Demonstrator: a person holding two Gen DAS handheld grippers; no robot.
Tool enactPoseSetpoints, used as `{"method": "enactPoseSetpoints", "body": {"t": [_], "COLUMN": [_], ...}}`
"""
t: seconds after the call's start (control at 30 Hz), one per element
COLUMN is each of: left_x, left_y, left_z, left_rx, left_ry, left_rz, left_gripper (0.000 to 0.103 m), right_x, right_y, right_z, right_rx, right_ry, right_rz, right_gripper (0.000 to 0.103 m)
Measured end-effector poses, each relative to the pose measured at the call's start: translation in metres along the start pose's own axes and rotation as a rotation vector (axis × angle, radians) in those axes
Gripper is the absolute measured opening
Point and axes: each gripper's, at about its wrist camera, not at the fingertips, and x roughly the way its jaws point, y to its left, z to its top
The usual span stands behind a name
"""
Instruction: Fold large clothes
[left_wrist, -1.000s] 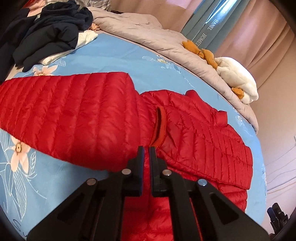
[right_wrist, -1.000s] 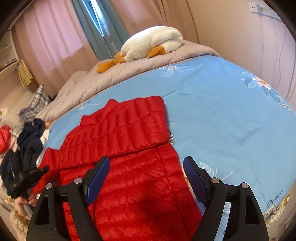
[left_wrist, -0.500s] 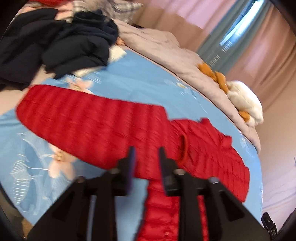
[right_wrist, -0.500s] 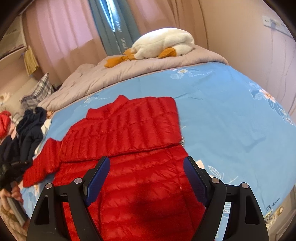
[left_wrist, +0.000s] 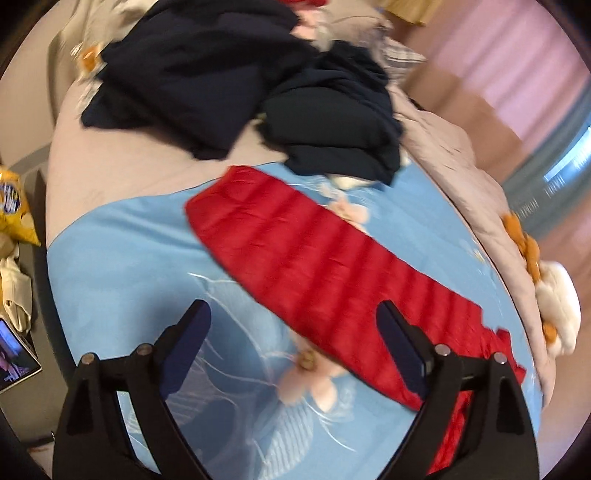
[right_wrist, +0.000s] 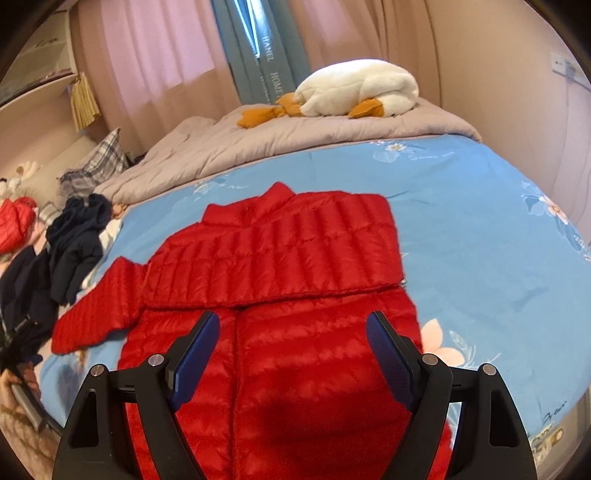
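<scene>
A red quilted down jacket (right_wrist: 295, 295) lies flat on the blue flowered bedsheet (right_wrist: 480, 240). One sleeve is folded across its chest; the other sleeve (left_wrist: 314, 269) stretches out to the side, its cuff near the dark clothes. My left gripper (left_wrist: 291, 325) hovers over the sheet beside that outstretched sleeve, its jaws opening wide with nothing gripped between them. My right gripper (right_wrist: 291, 332) stands open above the jacket's lower body, holding nothing.
A heap of dark navy clothes (left_wrist: 240, 74) lies past the sleeve's cuff. A grey quilt (right_wrist: 277, 144) and a white plush goose (right_wrist: 358, 88) sit at the bed's far side. A yellow bag (left_wrist: 14, 206) and a screen (left_wrist: 14, 358) lie off the bed.
My left gripper let go of the jacket, opened wide and swung along the outstretched sleeve toward the dark clothes. The right gripper drifted slightly and stayed open.
</scene>
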Motion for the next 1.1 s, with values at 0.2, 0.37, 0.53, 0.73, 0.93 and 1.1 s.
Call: {"method": "enactPoseSetpoints", "body": {"t": [0.2,0.37,0.53,0.73,0.93,1.1], "left_x": [0.019,0.047,0.064,0.077,0.084,0.079], "left_y": [0.026,0.037,0.044,0.038,0.036,0.031], "left_z": [0.013,0.014,0.015,0.022,0.025,0.022], "left_rx": [-0.112,-0.148,-0.150,-0.131,-0.147,-0.135], "left_ry": [0.032,0.078,0.074,0.043,0.004,-0.006], "left_rz": [-0.029,-0.052,-0.048,-0.014,0.030,0.050], "left_gripper": [0.091,0.090,0.087,0.087,0.037,0.006], "right_x": [0.002,0.007,0.010,0.010,0.009,0.008], "right_y": [0.007,0.011,0.014,0.009,0.008,0.002], "right_z": [-0.001,0.000,0.000,0.000,-0.002,-0.002], "right_rx": [-0.018,-0.030,-0.044,-0.016,-0.021,0.004], "right_ry": [0.011,0.027,0.041,0.044,0.044,0.048], "right_rz": [-0.015,-0.031,-0.052,-0.075,-0.088,-0.085], "right_gripper": [0.081,0.081,0.081,0.081,0.081,0.081]}}
